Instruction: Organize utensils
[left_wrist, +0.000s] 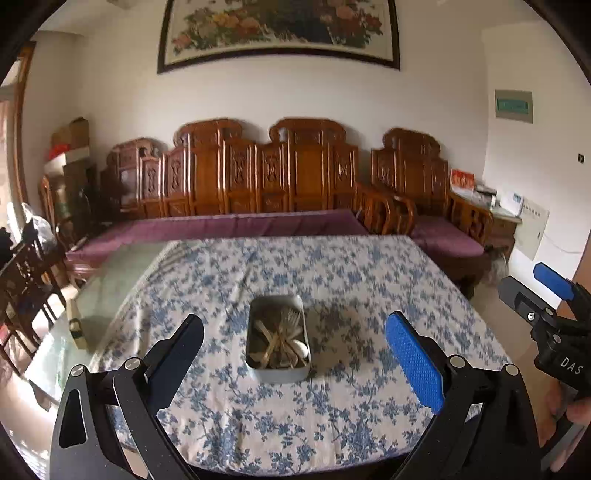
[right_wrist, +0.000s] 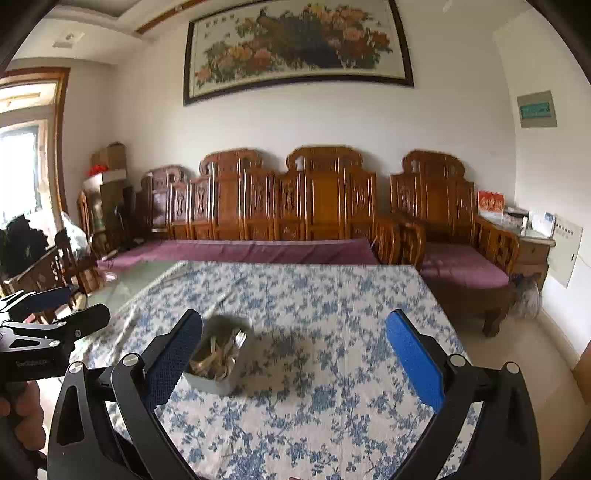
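My right gripper (right_wrist: 293, 345) spread wide, blue pads (right_wrist: 415, 360) well apart, nothing between them. Metal tin (right_wrist: 218, 380) sits on blue-flowered tablecloth (right_wrist: 332, 406), just beside my left finger, pale utensils (right_wrist: 218, 356) heaped inside, blurred. My left gripper (right_wrist: 55, 310) at far left edge, hand (right_wrist: 22, 417) on its grip. Carved wooden sofa (right_wrist: 295, 206) with purple cushion beyond table; peony painting (right_wrist: 295, 48) above.

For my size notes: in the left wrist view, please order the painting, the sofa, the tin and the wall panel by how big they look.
1. Sofa
2. Painting, partly cropped
3. Tin, enlarged by nearness
4. Wall panel
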